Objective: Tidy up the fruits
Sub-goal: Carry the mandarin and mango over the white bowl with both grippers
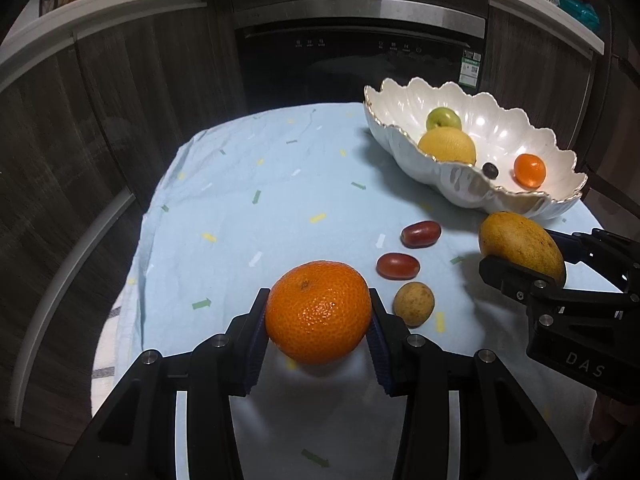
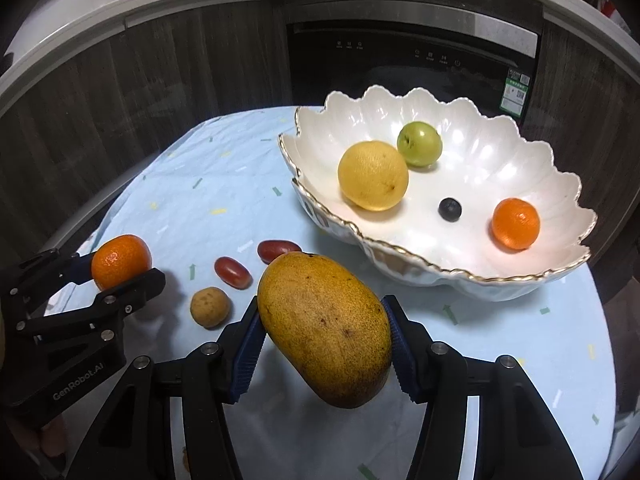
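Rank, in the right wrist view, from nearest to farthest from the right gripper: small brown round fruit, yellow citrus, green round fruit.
1. Small brown round fruit, on the cloth, left.
2. Yellow citrus, inside the bowl.
3. Green round fruit, behind the citrus.

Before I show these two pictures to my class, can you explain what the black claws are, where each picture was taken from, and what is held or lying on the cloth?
The claws are two-finger grippers, one in each of a person's hands, each carrying a camera that looks along its fingers. The left gripper holds a mandarin orange; the right gripper holds a mango. Each also appears in the other's view. On the blue tablecloth lie two red grape tomatoes and a small brown fruit, perhaps a longan. The white scalloped bowl contains a yellow citrus fruit, a green fruit, a blueberry and a small orange.
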